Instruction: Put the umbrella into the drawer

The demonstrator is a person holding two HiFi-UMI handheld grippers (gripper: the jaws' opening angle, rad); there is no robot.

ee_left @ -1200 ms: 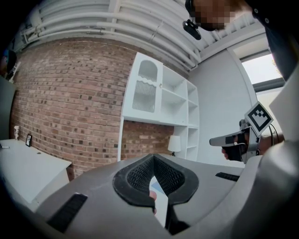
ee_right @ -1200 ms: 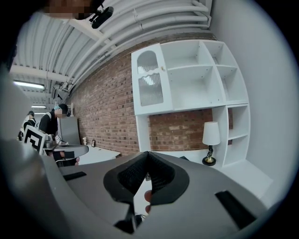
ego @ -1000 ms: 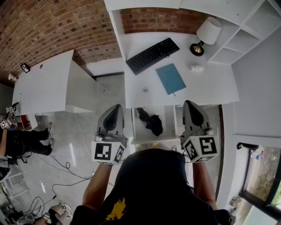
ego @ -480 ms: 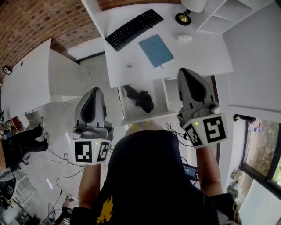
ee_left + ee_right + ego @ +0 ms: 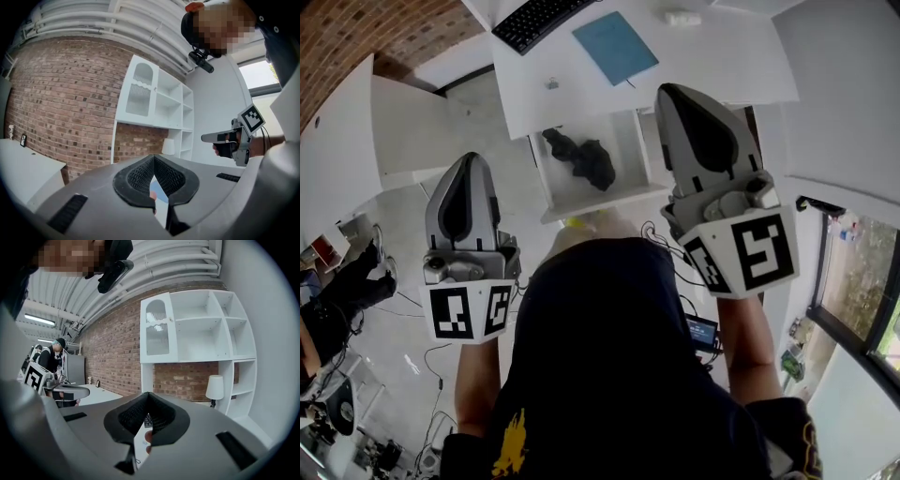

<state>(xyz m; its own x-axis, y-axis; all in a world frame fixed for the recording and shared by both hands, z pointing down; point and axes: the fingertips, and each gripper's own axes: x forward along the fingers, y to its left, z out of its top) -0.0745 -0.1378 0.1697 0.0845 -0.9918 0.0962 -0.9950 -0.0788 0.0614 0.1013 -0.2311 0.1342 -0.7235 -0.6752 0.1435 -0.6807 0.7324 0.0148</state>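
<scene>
A black folded umbrella [image 5: 579, 159] lies inside the open white drawer [image 5: 602, 201] under the desk. My left gripper [image 5: 468, 161] is held up to the left of the drawer, well short of it, jaws together with nothing in them. My right gripper [image 5: 672, 92] is raised at the drawer's right side, closer to the camera, also shut and empty. In the left gripper view the jaws [image 5: 157, 190] meet in front of the brick wall, with the right gripper [image 5: 234, 138] visible beside them. The right gripper view shows its own jaws [image 5: 143, 427] closed.
On the white desk [image 5: 722, 66] lie a black keyboard [image 5: 534, 14], a blue notebook [image 5: 614, 45] and a small white object [image 5: 682, 17]. A lamp [image 5: 214, 387] stands by white shelves [image 5: 211, 324]. A white table [image 5: 337, 159] is at left; cables [image 5: 422, 356] and a seated person [image 5: 337, 300] are on the floor side.
Both grippers have risen closer to the head camera and spread apart. The desk and drawer have slid toward the top of the view. The umbrella stays in the drawer.
</scene>
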